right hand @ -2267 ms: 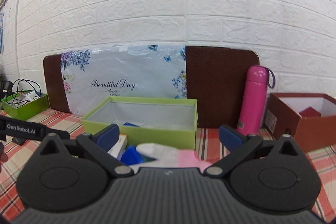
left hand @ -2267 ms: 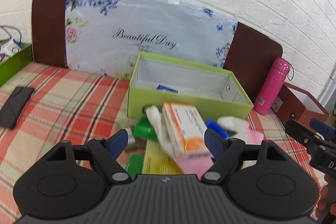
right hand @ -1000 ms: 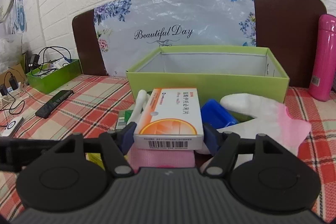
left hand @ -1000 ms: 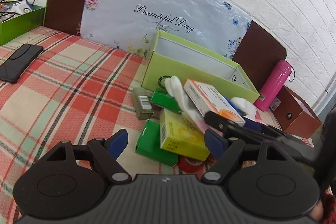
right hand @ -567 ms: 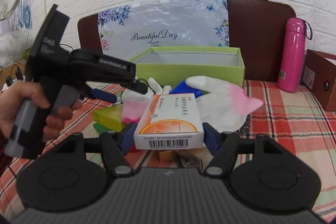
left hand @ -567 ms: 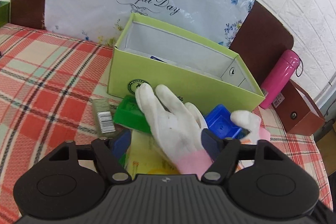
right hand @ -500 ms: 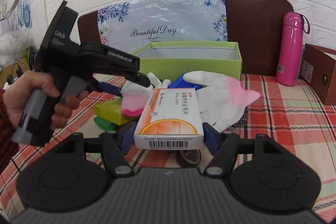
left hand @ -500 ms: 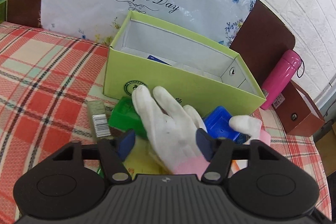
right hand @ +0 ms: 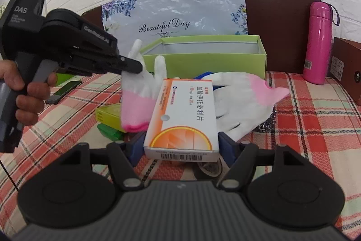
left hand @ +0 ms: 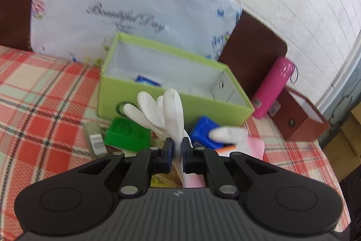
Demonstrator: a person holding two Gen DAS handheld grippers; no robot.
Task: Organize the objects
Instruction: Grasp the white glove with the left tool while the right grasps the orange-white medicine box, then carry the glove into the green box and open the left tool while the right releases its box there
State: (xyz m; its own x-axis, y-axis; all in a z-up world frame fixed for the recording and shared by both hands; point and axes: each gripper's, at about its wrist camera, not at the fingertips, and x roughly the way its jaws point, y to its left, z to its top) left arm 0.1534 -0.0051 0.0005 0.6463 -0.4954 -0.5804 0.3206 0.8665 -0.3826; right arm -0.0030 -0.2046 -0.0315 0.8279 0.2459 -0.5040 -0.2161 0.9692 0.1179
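My left gripper (left hand: 177,146) is shut on a white glove with a pink cuff (left hand: 171,114) and holds it up above the pile; it also shows in the right wrist view (right hand: 137,92), hanging from the left gripper (right hand: 133,66). My right gripper (right hand: 180,146) is shut on a white and orange medicine box (right hand: 185,114), held above the table. A second white glove (right hand: 243,101) lies on the pile. The open green box (left hand: 171,87) stands behind, also in the right wrist view (right hand: 214,58), with a blue item inside.
On the plaid cloth lie a green box (left hand: 127,134), a blue case (left hand: 204,131), a yellow box (right hand: 108,114) and a phone (right hand: 64,92). A pink bottle (right hand: 318,42) and a brown box (left hand: 300,116) stand at the right.
My left gripper has closed on the white glove and lifted it off the pile. My right gripper still holds the medicine box and has drawn back slightly.
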